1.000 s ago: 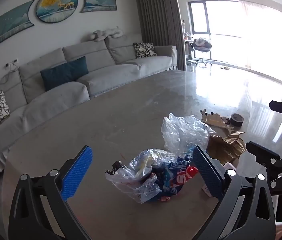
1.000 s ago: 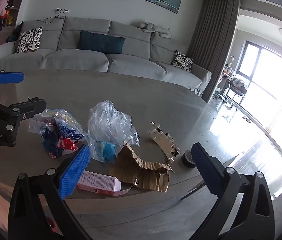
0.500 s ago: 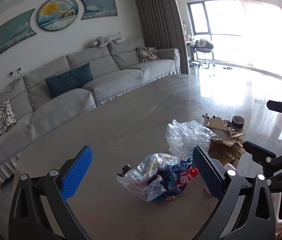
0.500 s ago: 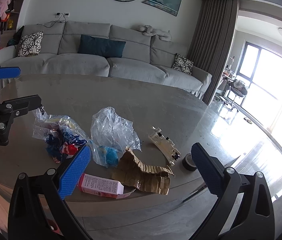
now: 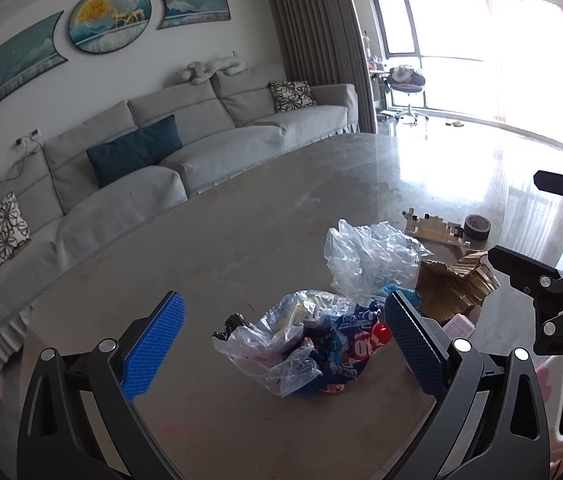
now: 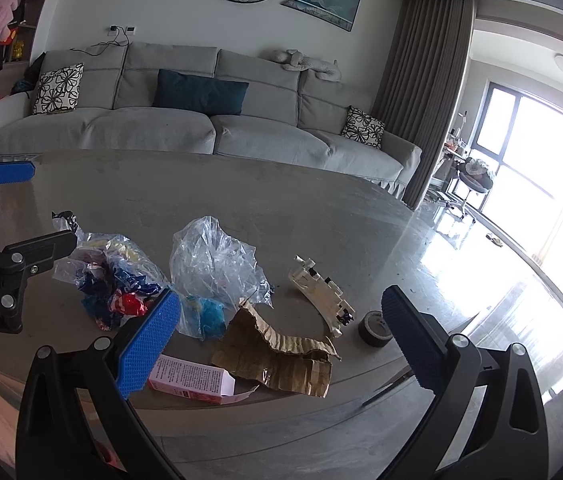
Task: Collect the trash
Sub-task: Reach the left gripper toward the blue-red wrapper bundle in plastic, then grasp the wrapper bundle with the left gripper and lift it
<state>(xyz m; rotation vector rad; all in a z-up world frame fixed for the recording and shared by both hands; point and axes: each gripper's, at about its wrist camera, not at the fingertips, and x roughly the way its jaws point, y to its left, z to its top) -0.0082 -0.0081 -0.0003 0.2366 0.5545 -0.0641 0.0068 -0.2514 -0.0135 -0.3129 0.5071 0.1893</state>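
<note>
A pile of trash lies on the grey round table (image 5: 241,240). A clear bag of blue and red wrappers (image 5: 309,344) lies between my left gripper's (image 5: 281,338) open fingers. Behind it sit a crumpled clear plastic bag (image 5: 365,256) and torn brown cardboard (image 5: 453,284). In the right wrist view the wrapper bag (image 6: 117,276), plastic bag (image 6: 213,268), cardboard (image 6: 281,356) and a pink carton (image 6: 189,376) lie ahead of my right gripper (image 6: 281,344), which is open and empty at the table's near edge.
A cream toy piece (image 6: 321,300) and a roll of dark tape (image 6: 375,328) sit at the right of the pile. A grey sofa (image 6: 201,128) stands behind the table. Bright windows (image 5: 481,40) are to the right.
Both grippers have pulled back and risen slightly, so the pile sits a bit farther from them. Both stay open. The trash has not moved.
</note>
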